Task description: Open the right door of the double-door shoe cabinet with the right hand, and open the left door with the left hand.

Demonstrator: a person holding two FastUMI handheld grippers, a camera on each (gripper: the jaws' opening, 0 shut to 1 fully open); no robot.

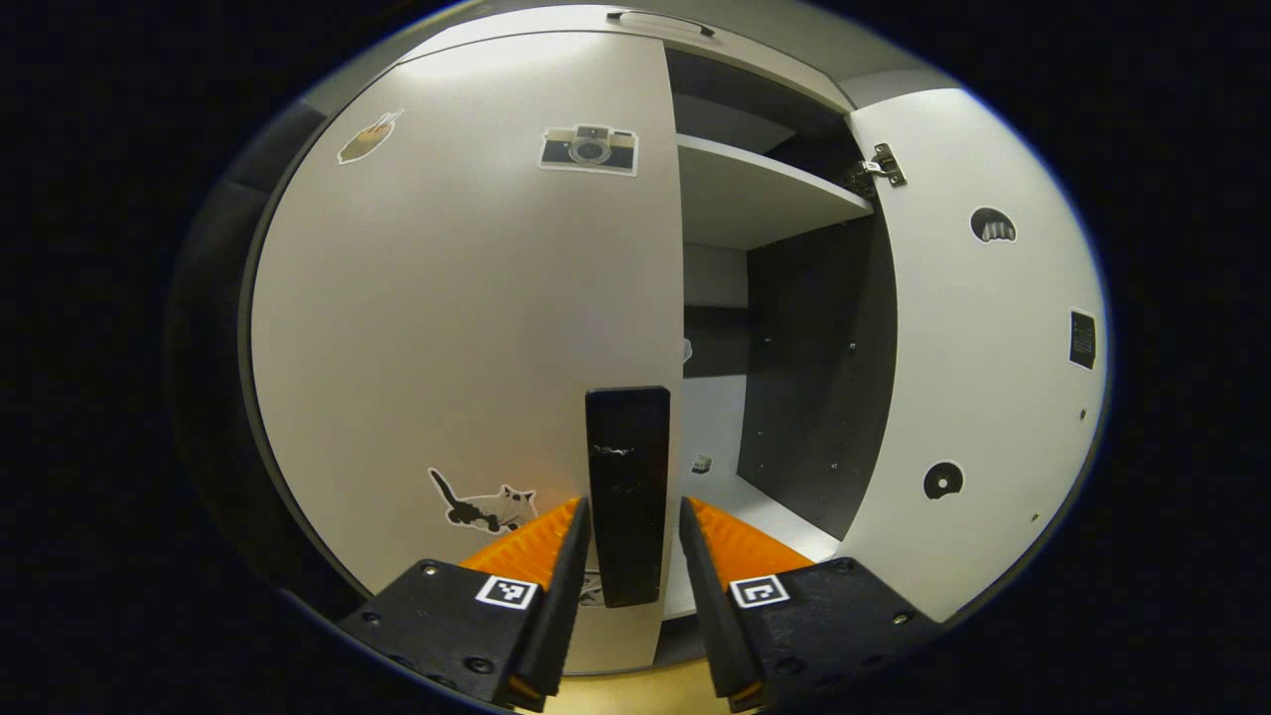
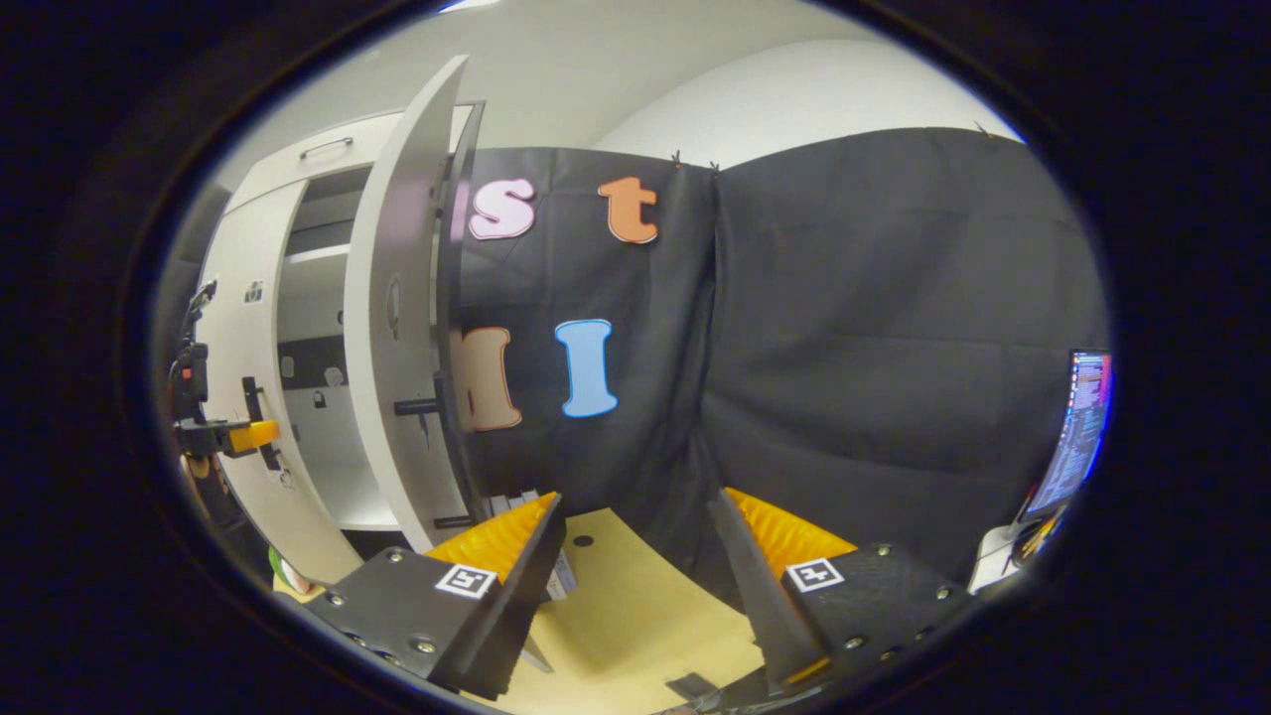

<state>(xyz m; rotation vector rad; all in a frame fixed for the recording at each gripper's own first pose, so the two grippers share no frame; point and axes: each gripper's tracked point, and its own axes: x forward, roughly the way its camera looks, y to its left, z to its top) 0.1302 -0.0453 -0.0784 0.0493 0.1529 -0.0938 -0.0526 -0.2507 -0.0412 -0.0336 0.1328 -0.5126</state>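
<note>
The left gripper [image 1: 631, 541] has its two fingers set either side of the dark handle [image 1: 627, 494] on the left door [image 1: 467, 328], close against it, though whether both press on it cannot be told. That handle stands upright between the fingers, at the door's free edge. Just beyond the edge the shoe cabinet [image 1: 755, 199] is open, with a pale shelf [image 1: 765, 194] above and the dark inner wall to the right of the fingers. Farther right, the right door [image 1: 983, 348] is swung wide, its hinge [image 1: 882, 165] near the top. A camera sticker [image 1: 589, 150] sits high on the left door and a cat sticker [image 1: 484, 506] low, left of the fingers. The right gripper [image 2: 635, 561] has its fingers apart, holding nothing, over a tan floor [image 2: 635, 606]. To its left stands the right door [image 2: 397, 328], seen edge-on, and the left gripper [image 2: 223, 435] beyond it at the left door [image 2: 243, 397].
</note>
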